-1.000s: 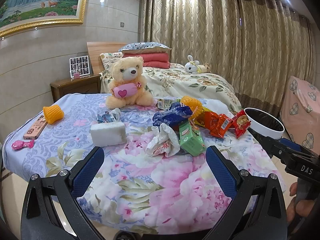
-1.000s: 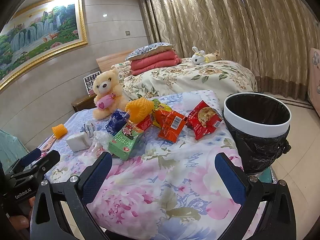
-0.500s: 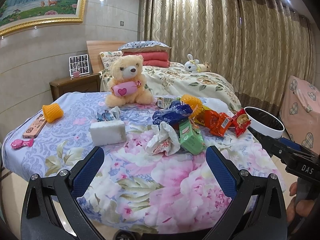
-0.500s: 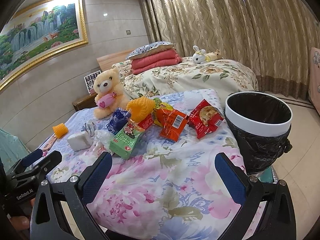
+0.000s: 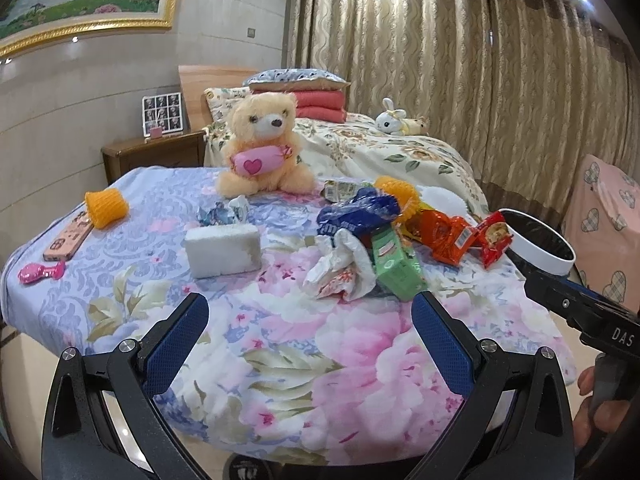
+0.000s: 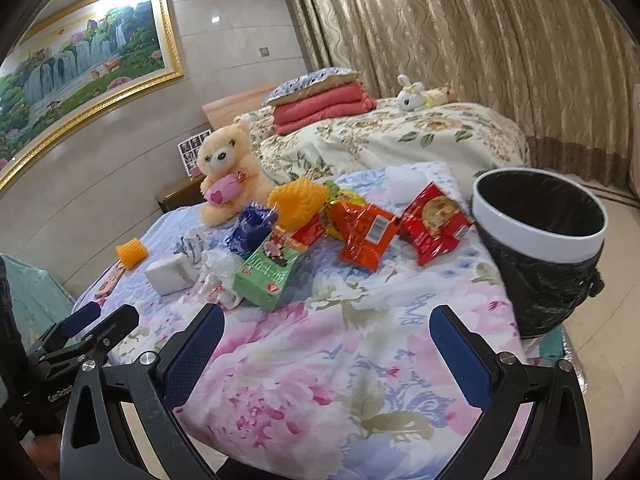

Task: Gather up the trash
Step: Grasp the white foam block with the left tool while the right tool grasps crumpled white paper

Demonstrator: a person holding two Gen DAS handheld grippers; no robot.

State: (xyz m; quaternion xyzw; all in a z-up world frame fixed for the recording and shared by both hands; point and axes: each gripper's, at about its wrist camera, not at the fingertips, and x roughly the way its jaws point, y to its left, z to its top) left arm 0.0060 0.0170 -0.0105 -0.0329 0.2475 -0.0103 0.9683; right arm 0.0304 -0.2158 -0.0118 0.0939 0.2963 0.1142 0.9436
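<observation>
Both the left gripper (image 5: 306, 316) and right gripper (image 6: 326, 332) stood wide apart, empty. Wrappers (image 6: 362, 236) lay heaped on the floral table (image 6: 320, 380); the lined bin (image 6: 540, 240) stood just beside its edge.

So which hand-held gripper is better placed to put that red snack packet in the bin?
Probably the right hand-held gripper: open, it faces the red snack packet lying beside the bin. The left hand-held gripper faces the tissues.

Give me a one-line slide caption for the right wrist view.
Open right gripper faces snack wrappers and a green carton on a floral tablecloth, beside a lined bin.
</observation>
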